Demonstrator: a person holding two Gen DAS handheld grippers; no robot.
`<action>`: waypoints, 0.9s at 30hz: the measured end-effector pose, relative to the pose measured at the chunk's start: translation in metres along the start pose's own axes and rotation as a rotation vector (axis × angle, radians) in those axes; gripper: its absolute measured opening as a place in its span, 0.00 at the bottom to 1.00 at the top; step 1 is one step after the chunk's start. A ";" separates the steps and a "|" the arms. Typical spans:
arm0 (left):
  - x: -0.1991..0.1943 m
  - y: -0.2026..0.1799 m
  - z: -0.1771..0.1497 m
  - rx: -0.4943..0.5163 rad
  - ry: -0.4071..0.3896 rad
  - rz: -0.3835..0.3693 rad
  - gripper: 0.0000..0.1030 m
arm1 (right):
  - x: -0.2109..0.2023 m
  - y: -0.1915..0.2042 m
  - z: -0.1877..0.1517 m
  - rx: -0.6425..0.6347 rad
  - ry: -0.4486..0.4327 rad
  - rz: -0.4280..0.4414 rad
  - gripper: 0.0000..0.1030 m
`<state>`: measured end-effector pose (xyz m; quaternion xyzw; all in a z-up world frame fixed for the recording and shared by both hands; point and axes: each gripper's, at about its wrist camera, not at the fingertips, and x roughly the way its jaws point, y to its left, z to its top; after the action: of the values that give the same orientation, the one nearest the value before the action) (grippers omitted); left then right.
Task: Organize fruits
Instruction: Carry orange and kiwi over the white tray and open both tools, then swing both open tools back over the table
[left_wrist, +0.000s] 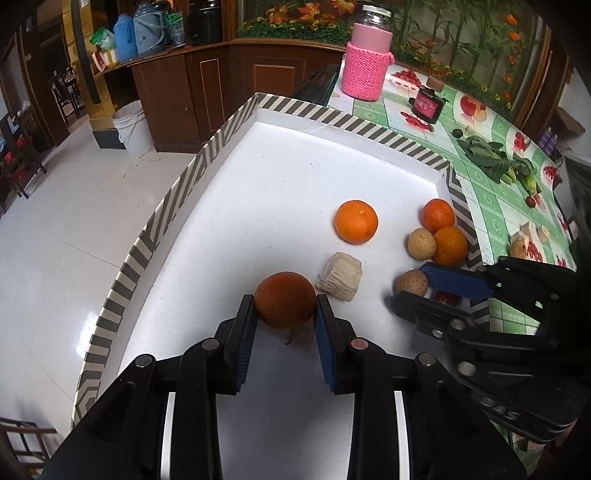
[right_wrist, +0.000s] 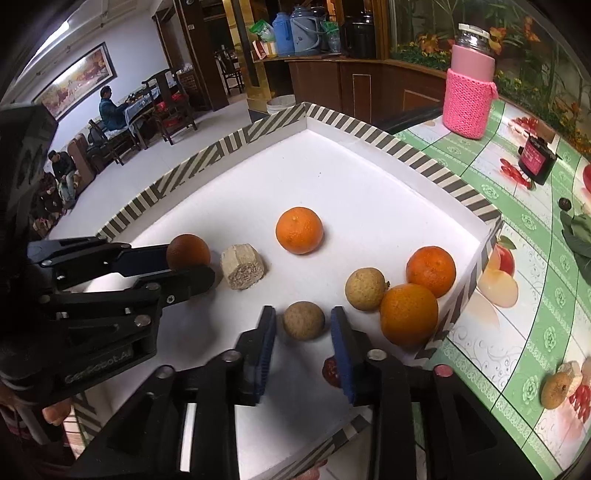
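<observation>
Dark orange fruit sits clamped between our left gripper's pads, low over the white tray. Our right gripper stands apart around a tan fruit, pads not touching it. Three oranges and another tan fruit lie nearby, two oranges against the tray's striped wall

the tray has a white floor and a grey-and-cream striped rim. three bright oranges and two tan fruits lie in it. the tablecloth is green-checked with fruit prints.
</observation>
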<state>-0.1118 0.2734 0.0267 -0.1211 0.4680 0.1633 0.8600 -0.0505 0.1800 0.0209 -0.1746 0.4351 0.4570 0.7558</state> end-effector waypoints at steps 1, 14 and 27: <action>-0.001 0.001 0.000 -0.006 0.000 -0.003 0.28 | -0.004 -0.001 0.000 0.004 -0.002 0.012 0.37; -0.031 -0.019 0.000 -0.015 -0.083 -0.029 0.39 | -0.079 -0.038 -0.012 -0.183 -0.158 0.095 0.55; -0.041 -0.091 0.003 0.095 -0.107 -0.123 0.39 | -0.118 -0.110 -0.107 0.135 -0.255 0.007 0.63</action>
<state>-0.0940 0.1845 0.0677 -0.0996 0.4202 0.0941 0.8970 -0.0357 -0.0117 0.0426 -0.0624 0.3660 0.4477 0.8135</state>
